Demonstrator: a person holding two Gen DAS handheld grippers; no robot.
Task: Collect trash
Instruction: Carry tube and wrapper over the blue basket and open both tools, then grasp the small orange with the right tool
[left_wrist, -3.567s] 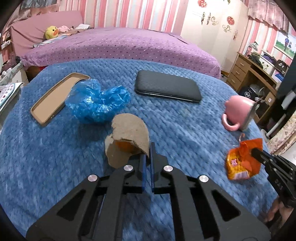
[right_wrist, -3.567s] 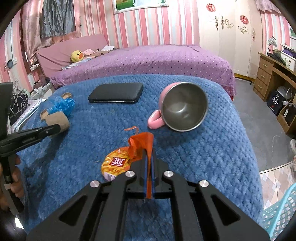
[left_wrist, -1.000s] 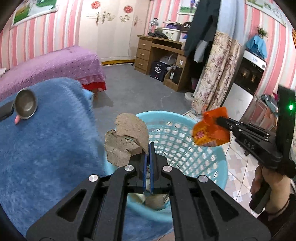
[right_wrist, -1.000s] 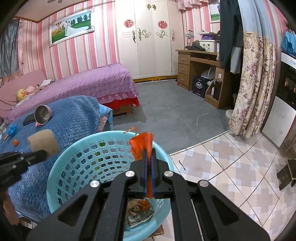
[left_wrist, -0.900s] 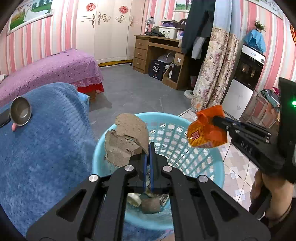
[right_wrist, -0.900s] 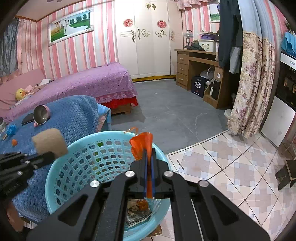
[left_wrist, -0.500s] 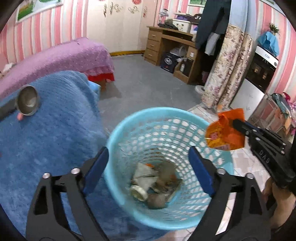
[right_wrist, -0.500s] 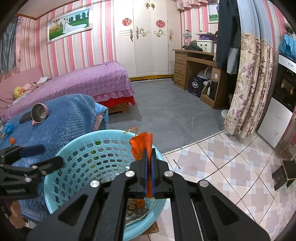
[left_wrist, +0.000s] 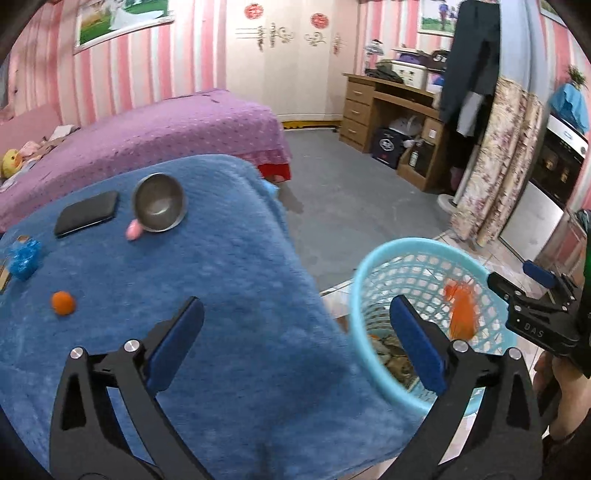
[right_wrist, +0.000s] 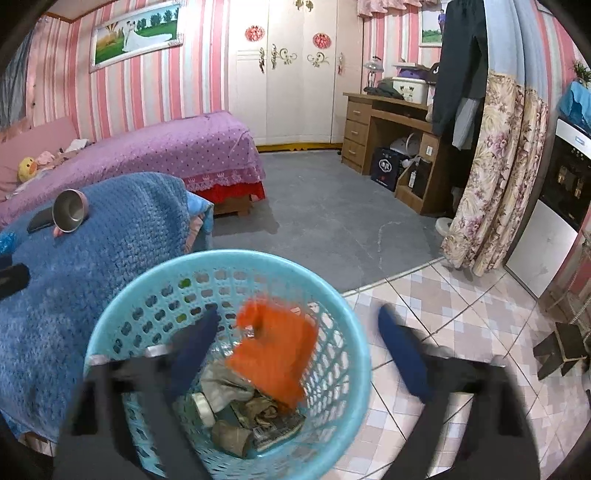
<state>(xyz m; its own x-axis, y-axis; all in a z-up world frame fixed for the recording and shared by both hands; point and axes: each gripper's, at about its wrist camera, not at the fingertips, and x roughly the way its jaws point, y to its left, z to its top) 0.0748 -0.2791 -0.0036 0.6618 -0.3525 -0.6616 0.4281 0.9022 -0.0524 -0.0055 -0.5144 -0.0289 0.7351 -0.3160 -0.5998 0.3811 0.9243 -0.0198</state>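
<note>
A light blue plastic basket (right_wrist: 343, 332) stands on the floor beside the blue-blanketed table (left_wrist: 229, 280); it also shows in the left wrist view (left_wrist: 360, 273). An orange snack wrapper (right_wrist: 277, 354) falls free inside it, blurred, also seen in the left wrist view (left_wrist: 460, 314). Paper and cardboard trash (right_wrist: 240, 410) lies at the basket's bottom. My right gripper (right_wrist: 295, 339) is open and empty above the basket. My left gripper (left_wrist: 295, 328) is open and empty over the table's edge. A crumpled blue plastic bag (left_wrist: 24, 254) and a small orange ball (left_wrist: 63, 302) lie on the table.
A pink steel-lined mug (left_wrist: 159, 208) lies on its side next to a black case (left_wrist: 86, 212) on the table. A purple bed (right_wrist: 166, 147) stands behind. A wooden desk (right_wrist: 391, 122) and floral curtain (right_wrist: 495, 177) are at the right. The floor is grey carpet and tile.
My right gripper has opened and let go of the orange wrapper, which drops into the basket. My left gripper, opened half a second ago after dropping the cardboard, has swung left toward the table.
</note>
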